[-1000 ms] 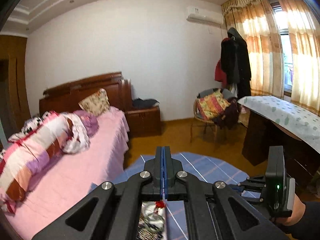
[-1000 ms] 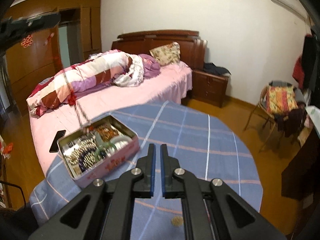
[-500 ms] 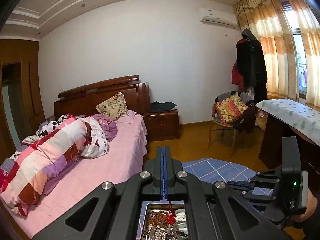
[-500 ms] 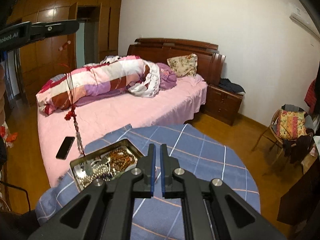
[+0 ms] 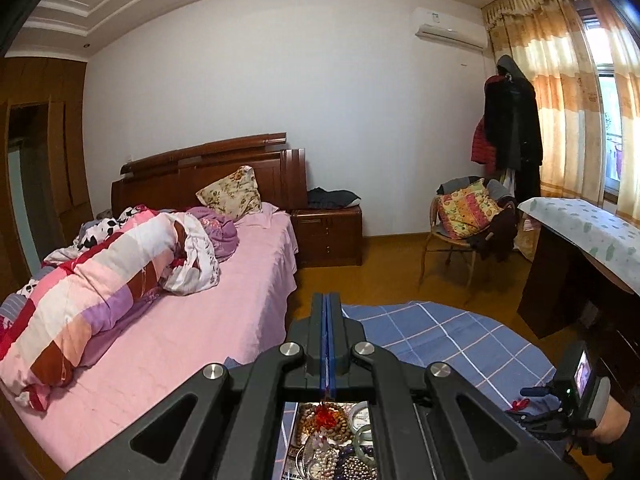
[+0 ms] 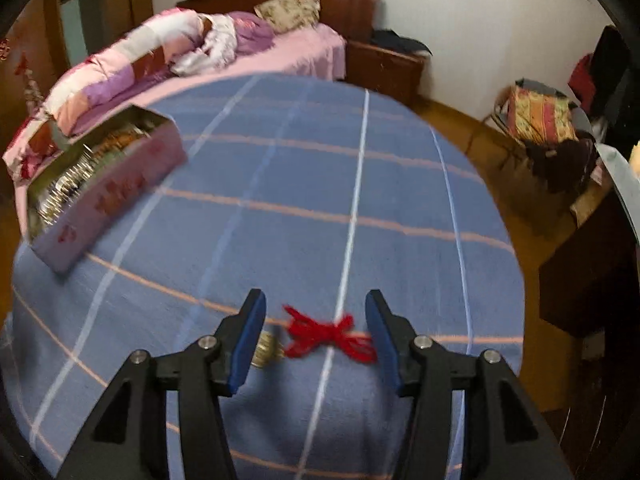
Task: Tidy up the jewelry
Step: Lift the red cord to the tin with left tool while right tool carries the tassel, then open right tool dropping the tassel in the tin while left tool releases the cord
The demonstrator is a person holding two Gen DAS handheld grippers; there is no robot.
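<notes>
My left gripper (image 5: 327,312) is shut on a thin cord; its red knot (image 5: 326,413) hangs below the jaws, over a tin of jewelry (image 5: 340,440) full of beads and bangles. My right gripper (image 6: 316,320) is open, low over the blue checked tablecloth (image 6: 280,184). A red string bow (image 6: 326,334) with a gold coin charm (image 6: 266,350) lies on the cloth between its fingers. The pink tin (image 6: 100,176) shows at the left of the right wrist view. The right gripper also shows at the right edge of the left wrist view (image 5: 560,404).
A pink bed (image 5: 180,320) with a rolled quilt (image 5: 100,280) stands left of the table. A chair with a cushion (image 5: 466,212) and a dark desk (image 5: 580,248) stand to the right. A nightstand (image 5: 328,232) is at the back wall.
My left gripper has risen with the cord, still hanging over the tin. My right gripper has opened and dropped toward the table's near edge, around the red bow.
</notes>
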